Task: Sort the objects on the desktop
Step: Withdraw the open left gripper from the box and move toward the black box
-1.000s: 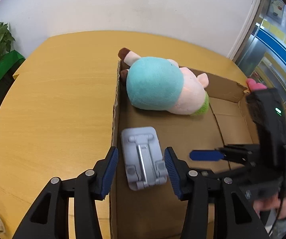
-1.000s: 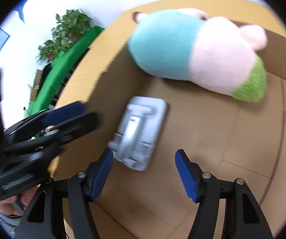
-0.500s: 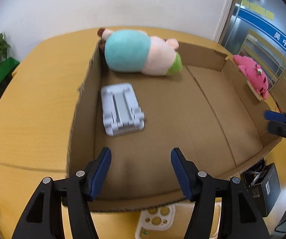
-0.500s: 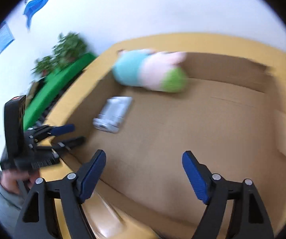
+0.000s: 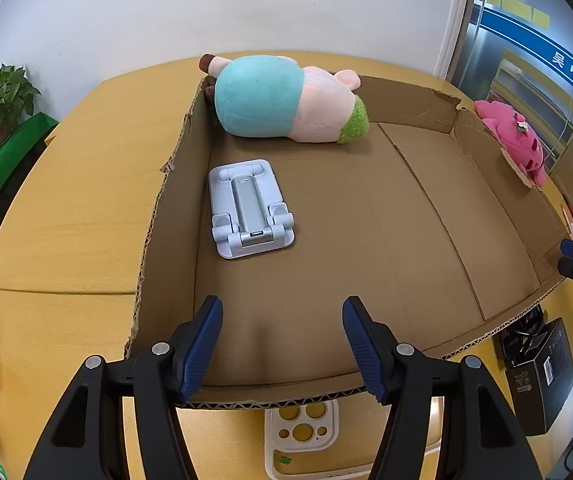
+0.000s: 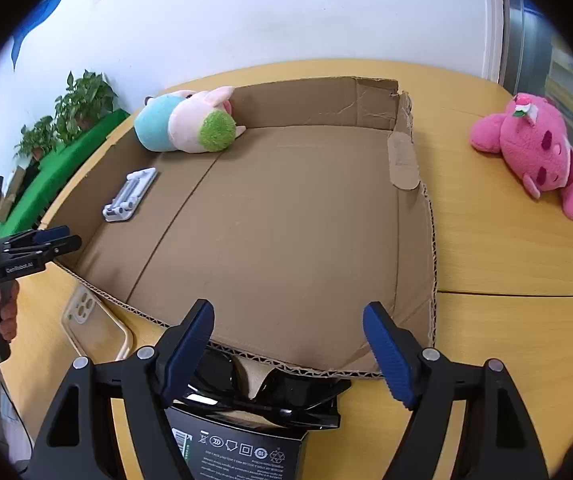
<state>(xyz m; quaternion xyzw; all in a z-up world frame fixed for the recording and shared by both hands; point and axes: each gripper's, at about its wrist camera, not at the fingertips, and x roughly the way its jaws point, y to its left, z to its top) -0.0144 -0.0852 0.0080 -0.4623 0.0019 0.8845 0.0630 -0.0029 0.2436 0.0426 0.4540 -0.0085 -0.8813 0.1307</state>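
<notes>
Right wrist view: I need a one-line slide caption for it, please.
Open right gripper above sunglasses; cardboard box holds a phone stand and plush pig.

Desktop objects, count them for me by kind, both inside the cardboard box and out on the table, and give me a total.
Plush toys: 2, the teal and pink plush in the cardboard box, the pink plush on the table.
Phone stands: 1, the grey phone stand in the box.
Phone cases: 1, the clear phone case.
Sunglasses: 1, the black sunglasses.
Black boxes: 1, the black box.
Total: 6
</notes>
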